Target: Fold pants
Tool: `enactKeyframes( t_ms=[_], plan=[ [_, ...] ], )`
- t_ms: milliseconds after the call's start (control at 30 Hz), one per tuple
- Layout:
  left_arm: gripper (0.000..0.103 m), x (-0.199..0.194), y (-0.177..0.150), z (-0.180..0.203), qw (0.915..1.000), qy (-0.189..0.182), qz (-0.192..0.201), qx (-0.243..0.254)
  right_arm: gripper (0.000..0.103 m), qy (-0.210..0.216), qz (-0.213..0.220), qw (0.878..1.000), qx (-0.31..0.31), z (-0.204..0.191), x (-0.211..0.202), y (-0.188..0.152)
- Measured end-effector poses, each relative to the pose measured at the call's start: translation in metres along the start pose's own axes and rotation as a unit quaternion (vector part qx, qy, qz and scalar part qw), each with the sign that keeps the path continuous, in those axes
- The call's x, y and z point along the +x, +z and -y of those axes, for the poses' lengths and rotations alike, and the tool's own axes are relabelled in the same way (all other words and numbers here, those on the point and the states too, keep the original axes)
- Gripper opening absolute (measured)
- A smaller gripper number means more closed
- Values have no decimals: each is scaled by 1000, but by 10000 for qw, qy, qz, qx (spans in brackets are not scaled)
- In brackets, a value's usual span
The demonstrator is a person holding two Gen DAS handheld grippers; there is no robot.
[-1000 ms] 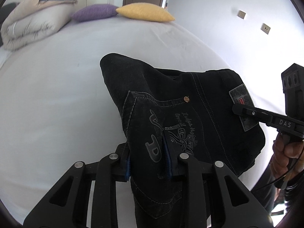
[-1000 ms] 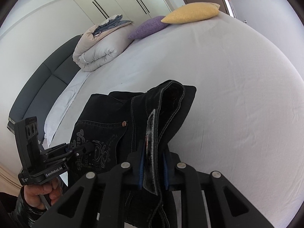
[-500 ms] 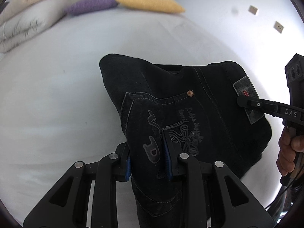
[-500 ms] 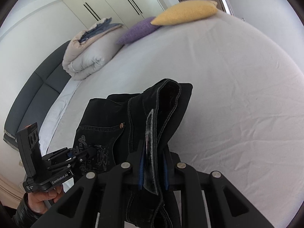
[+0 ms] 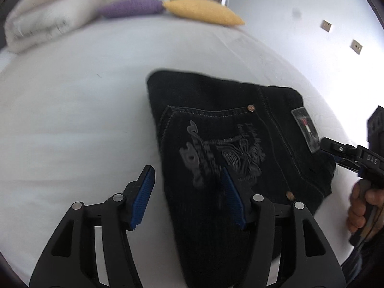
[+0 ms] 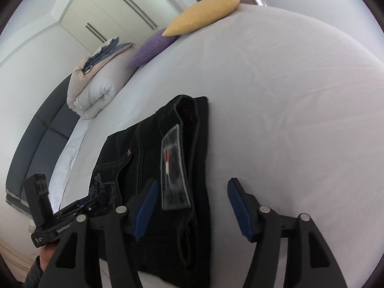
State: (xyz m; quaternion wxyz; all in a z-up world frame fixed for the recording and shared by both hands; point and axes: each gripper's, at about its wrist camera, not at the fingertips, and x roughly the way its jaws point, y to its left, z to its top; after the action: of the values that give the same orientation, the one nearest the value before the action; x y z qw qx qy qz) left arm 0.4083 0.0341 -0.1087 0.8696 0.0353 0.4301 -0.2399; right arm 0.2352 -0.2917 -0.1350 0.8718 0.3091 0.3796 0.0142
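**Folded black jeans on the bed, both grippers letting go**

Left wrist view, left to right: a rolled cream quilt [image 5: 45, 16] lies in the upper left, then a purple cushion [image 5: 132, 7] and a yellow cushion [image 5: 204, 12] along the top. Bare white bedsheet [image 5: 72, 120] fills the whole left half, open and flat. The folded black denim pants [image 5: 228, 132] lie centre to right, their printed back pocket facing up. The left gripper [image 5: 189, 196] sits at the bottom with blue-padded jaws opening; the pants' left edge lies between them, its pads off the cloth. At the far right edge a hand [image 5: 362, 206] holds the right gripper, whose tip is at the pants' grey patch.

Right wrist view: a grey headboard [image 6: 36, 148] runs down the left, and sheet lies open to the right. The pants' long axis runs from bottom centre up toward upper right, folded edge farthest. The right gripper [image 6: 192, 206] has its jaws opening, waistband patch between them, pads clear.
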Motion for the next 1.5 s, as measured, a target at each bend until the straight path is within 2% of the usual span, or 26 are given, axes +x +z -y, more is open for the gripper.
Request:
enactKeyframes(
  t_ms=[33, 100, 133, 167, 200, 233, 267, 333, 367, 567, 600, 667, 733, 767, 833, 933, 967, 1067, 1267, 1500],
  plan=[
    [62, -14, -6, 2, 9997, 120, 196, 67, 65, -109, 92, 9999, -24, -1, -12, -7],
    [82, -45, -14, 13, 9960, 468, 721, 236, 67, -377, 385, 9984, -149, -6, -40, -24],
    [85, -65, -19, 20, 9910, 721, 1069, 368, 67, -522, 579, 9966, -271, -12, -56, -32],
    [95, -85, -25, 28, 9842, 976, 1390, 491, 70, -673, 832, 9933, -427, -19, -74, -41],
    [103, -108, -31, 38, 9739, 1312, 1754, 592, 72, -813, 1099, 9890, -556, -26, -92, -47],
    [103, -132, -39, 49, 9648, 1557, 2023, 624, 81, -937, 1447, 9826, -692, -37, -114, -56],
    [103, -158, -45, 58, 9512, 1838, 2403, 614, 90, -989, 1700, 9774, -778, -44, -130, -60],
    [103, -190, -51, 76, 9343, 2101, 2824, 560, 100, -1109, 2372, 9601, -979, -64, -170, -72],
    [103, -211, -54, 84, 9221, 2310, 3055, 553, 103, -1138, 2678, 9507, -1071, -72, -188, -77],
    [103, -283, -76, 113, 8870, 2829, 3614, 520, 103, -1302, 3918, 8991, -1453, -117, -274, -96],
    [103, -293, -80, 116, 8883, 2833, 3582, 492, 103, -1330, 4082, 8902, -1524, -128, -283, -96],
    [103, -309, -86, 119, 8987, 2711, 3414, 470, 103, -1343, 4428, 8709, -1657, -143, -306, -105],
    [103, -319, -93, 121, 9046, 2723, 3247, 457, 103, -1316, 4615, 8602, -1725, -155, -323, -111],
    [103, -322, -97, 122, 9065, 2766, 3159, 437, 103, -1274, 4620, 8604, -1734, -158, -327, -113],
    [103, -326, -107, 125, 9141, 2739, 2968, 374, 103, -1153, 4483, 8686, -1770, -163, -333, -115],
    [103, -321, -113, 118, 9362, 2473, 2491, 172, 103, -1125, 4262, 8773, -1900, -170, -333, -121],
    [103, -315, -114, 114, 9430, 2406, 2298, 72, 103, -1197, 4156, 8803, -1950, -170, -331, -122],
    [103, -298, -120, 102, 9550, 2240, 1942, -120, 103, -1406, 3828, 8905, -2019, -167, -317, -128],
    [103, -256, -123, 77, 9667, 2089, 1455, -271, 103, -1545, 3001, 9212, -1933, -159, -273, -133],
    [103, -204, -129, 57, 9759, 1888, 996, -442, 103, -1799, 2334, 9362, -1916, -159, -229, -135]
  ],
)
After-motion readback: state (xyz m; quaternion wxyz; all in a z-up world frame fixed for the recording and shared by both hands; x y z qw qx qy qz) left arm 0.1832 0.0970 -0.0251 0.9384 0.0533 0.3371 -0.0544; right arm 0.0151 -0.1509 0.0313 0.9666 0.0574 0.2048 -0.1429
